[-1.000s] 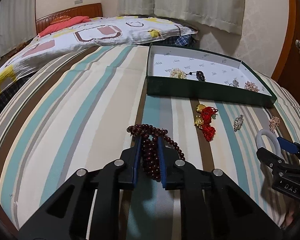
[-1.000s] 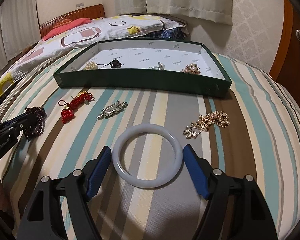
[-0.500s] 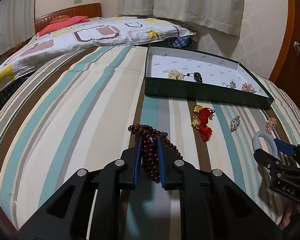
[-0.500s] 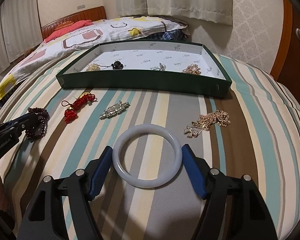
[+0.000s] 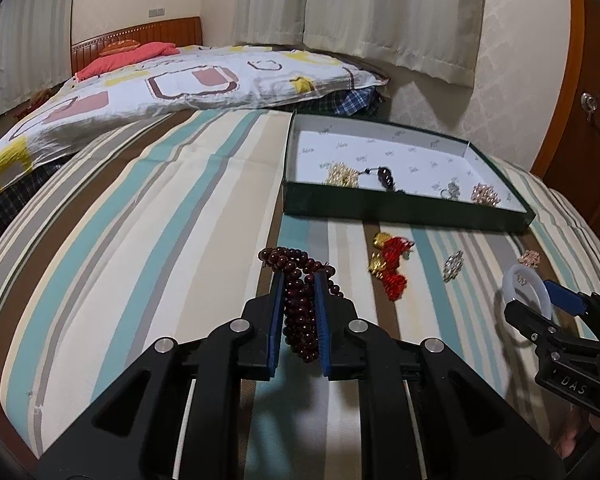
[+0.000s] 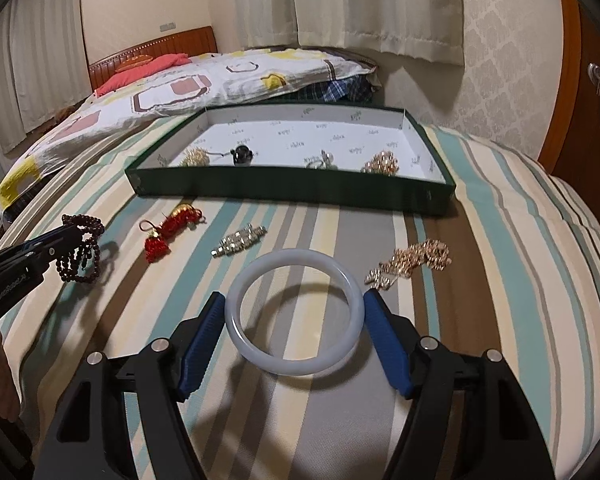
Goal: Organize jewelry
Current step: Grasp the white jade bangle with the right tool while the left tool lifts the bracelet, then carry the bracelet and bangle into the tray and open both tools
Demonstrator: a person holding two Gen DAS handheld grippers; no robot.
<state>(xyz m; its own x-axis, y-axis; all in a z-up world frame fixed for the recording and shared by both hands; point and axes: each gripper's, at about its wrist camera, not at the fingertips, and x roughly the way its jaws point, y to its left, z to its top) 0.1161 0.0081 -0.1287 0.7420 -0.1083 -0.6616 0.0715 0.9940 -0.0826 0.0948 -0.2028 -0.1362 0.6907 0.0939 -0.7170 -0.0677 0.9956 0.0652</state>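
My left gripper is shut on a dark red bead string and holds it above the striped bed; the beads hang from it in the right wrist view. My right gripper is shut on a pale white bangle, lifted off the bed with its shadow beneath; it also shows in the left wrist view. The green box with a white lining lies ahead and holds several small pieces. It also shows in the left wrist view.
On the bed lie a red tassel charm, a silver brooch and a gold chain. A patterned quilt lies behind the box. A wooden cabinet stands at the right.
Both grippers have risen off the bed, the left with the bead string, the right with the bangle. The bangle's shadow now shows under it.
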